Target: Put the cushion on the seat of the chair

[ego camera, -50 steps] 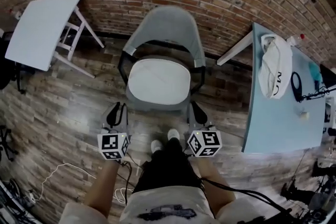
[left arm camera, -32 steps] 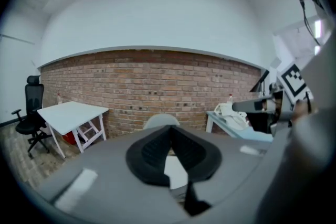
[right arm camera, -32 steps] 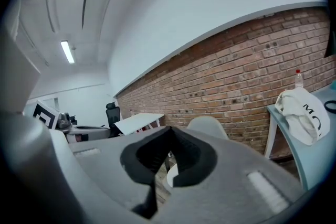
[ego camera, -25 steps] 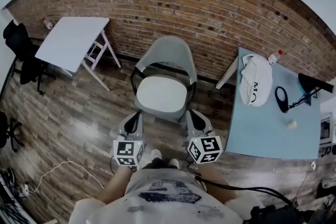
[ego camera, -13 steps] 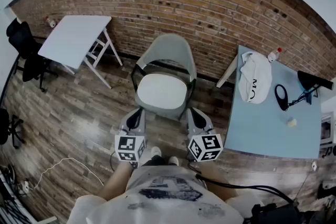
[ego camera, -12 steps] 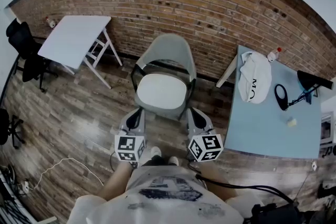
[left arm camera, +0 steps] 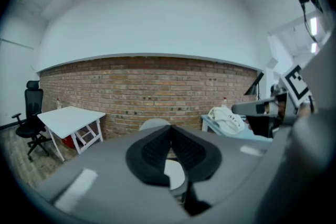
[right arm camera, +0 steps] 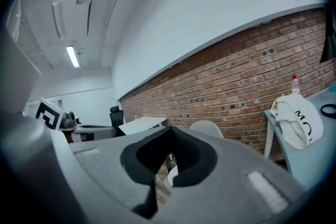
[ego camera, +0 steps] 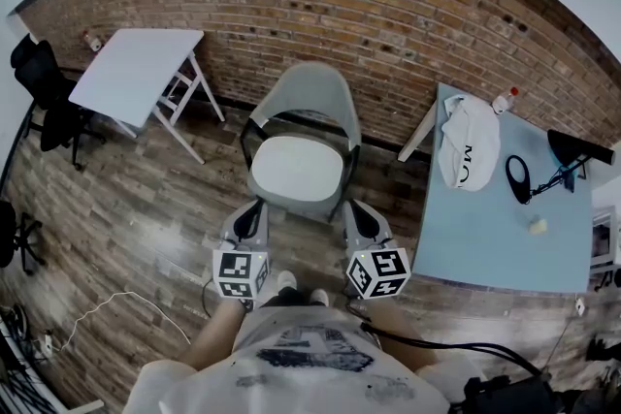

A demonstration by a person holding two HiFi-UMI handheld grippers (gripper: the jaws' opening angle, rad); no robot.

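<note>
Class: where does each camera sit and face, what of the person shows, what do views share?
Head view: on the head, facing down at the grey plastic chair with white round cushion; torso, left hand-held gripper, right hand-held gripper.
Left gripper view: on that gripper, facing the brick wall; shut jaws.
Right gripper view: likewise.
Shared: the chair.

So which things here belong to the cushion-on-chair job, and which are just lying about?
Job: cushion, already on the seat; grey chair; left tongs and right tongs, both shut, empty.
Lying about: white folding table; blue table with white bag and bottle; black office chair.
</note>
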